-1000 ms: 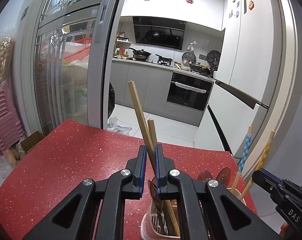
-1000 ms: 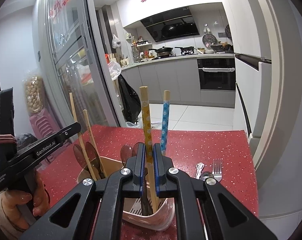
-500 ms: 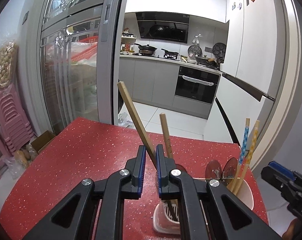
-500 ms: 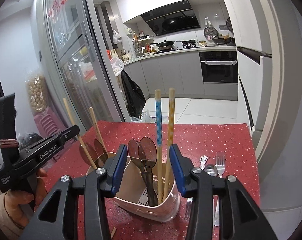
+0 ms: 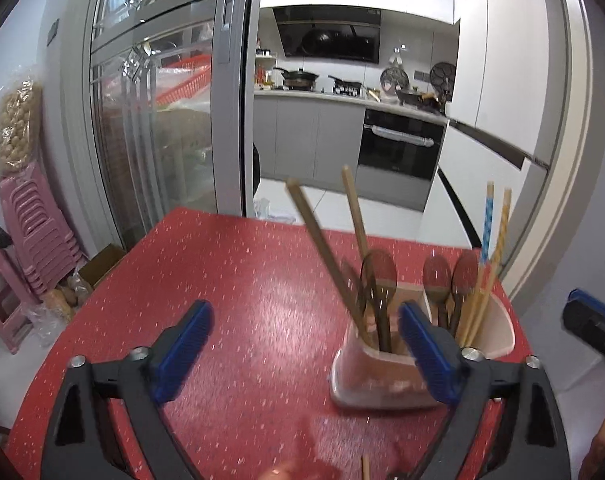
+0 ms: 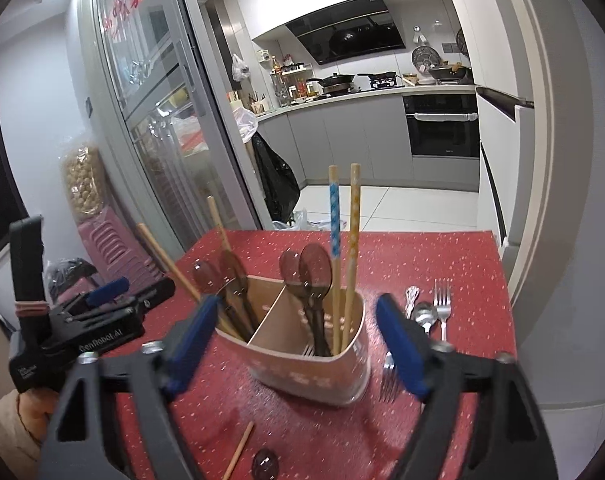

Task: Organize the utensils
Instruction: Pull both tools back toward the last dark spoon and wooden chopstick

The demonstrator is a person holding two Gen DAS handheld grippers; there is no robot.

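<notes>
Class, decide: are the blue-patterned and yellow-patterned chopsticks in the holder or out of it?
In. Both patterned chopsticks stand nearly upright in the right compartment of the pink divided holder, beside two brown spoons.

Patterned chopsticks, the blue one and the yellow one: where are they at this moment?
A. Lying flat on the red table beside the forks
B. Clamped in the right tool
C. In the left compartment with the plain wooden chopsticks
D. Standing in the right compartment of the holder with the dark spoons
D: the patterned chopsticks stand upright in the holder, right of its divider, beside the dark spoons.
</notes>
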